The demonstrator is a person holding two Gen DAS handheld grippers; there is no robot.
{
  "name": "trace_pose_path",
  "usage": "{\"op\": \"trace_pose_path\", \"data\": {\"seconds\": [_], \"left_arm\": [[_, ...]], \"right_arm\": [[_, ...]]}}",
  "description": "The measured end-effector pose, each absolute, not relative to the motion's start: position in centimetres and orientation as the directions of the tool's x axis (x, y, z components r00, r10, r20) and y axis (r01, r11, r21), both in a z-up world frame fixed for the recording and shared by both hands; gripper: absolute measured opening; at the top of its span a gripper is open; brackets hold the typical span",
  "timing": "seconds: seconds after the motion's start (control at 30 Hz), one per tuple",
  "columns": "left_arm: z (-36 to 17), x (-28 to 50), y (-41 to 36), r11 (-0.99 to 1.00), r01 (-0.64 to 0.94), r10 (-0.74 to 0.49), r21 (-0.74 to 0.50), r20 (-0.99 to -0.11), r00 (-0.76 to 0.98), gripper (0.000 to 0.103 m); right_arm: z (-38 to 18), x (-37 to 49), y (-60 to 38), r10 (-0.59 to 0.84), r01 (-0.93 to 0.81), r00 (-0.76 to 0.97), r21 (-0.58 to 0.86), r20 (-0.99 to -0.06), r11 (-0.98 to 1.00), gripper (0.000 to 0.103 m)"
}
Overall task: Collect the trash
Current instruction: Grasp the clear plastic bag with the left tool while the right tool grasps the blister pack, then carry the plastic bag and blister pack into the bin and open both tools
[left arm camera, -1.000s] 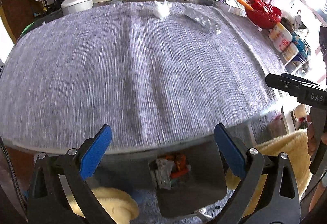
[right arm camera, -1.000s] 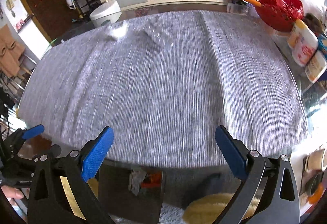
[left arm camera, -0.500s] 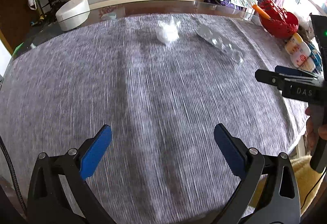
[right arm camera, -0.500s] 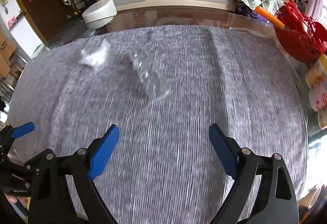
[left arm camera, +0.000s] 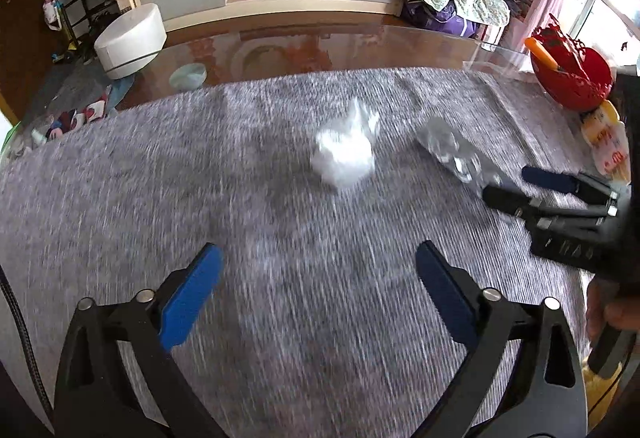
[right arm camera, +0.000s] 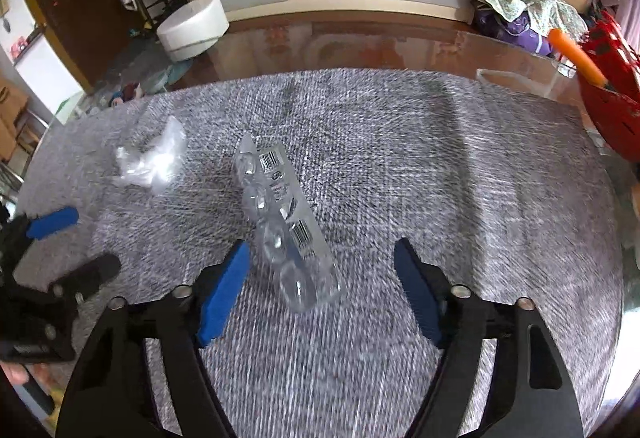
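A crumpled white plastic wrapper (left arm camera: 345, 154) lies on the grey tablecloth (left arm camera: 160, 198), ahead of my open, empty left gripper (left arm camera: 318, 286). It also shows at the left of the right wrist view (right arm camera: 154, 162). A long clear plastic blister pack (right arm camera: 286, 222) with barcode stickers lies lengthwise; its near end sits between the jaws of my open right gripper (right arm camera: 322, 286), apart from both. The pack also shows in the left wrist view (left arm camera: 456, 154), with the right gripper (left arm camera: 532, 186) just beyond it. The left gripper shows at the left edge of the right wrist view (right arm camera: 68, 242).
A red basket (right arm camera: 612, 110) with an orange handle and some bottles (left arm camera: 604, 142) stand at the table's right edge. A clear box (right arm camera: 516, 80) sits at the far right. Bare glossy tabletop (left arm camera: 320, 46) lies beyond the cloth.
Both grippers have moved forward over the table from its near edge. The wrapper and blister pack are now much closer; the pack's end now lies between the right jaws.
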State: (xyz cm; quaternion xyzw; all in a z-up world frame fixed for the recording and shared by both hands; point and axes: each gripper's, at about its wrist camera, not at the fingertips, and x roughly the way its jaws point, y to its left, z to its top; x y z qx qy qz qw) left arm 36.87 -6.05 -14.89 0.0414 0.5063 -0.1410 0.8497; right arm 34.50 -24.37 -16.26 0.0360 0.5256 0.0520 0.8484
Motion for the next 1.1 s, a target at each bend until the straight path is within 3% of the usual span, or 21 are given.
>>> {"op": "trace_pose_path", "data": {"seconds": [0.1,0.23,0.6,0.67,0.7,1.1], "left_arm": [[-14.9,38.4,-6.7,0.953,0.294,-0.209,-0.076,-0.867,0.453,0.086],[-15.4,40.1,-7.6,0.945,0.316,-0.224,-0.082,-0.867,0.446,0.081],[-16.6,42.2,-8.8,0.926,0.360,-0.273,-0.111,-0.857,0.438,0.031],[-16.5,42.2,-9.0,0.925,0.364,-0.276,-0.110,-0.853,0.443,0.027],[-16.5,42.2,-9.0,0.923,0.366,-0.283,-0.117,-0.852,0.441,0.025],[-15.4,38.4,-8.0,0.924,0.370,-0.272,-0.099,-0.850,0.451,0.020]], "right_arm": [[-16.4,34.6,-24.1,0.101,-0.058,0.460,0.084,-0.882,0.995,0.056],[-16.4,34.7,-24.0,0.086,-0.066,0.477,0.062,-0.875,0.996,0.051],[-16.0,34.9,-24.5,0.125,-0.101,0.488,0.087,-0.864,0.991,0.039],[-15.9,34.9,-24.5,0.139,-0.103,0.488,0.101,-0.861,0.990,0.038],[-15.8,34.8,-24.6,0.149,-0.103,0.486,0.112,-0.861,0.988,0.032],[-14.4,32.0,-24.8,0.181,-0.105,0.493,0.149,-0.851,0.983,0.032]]}}
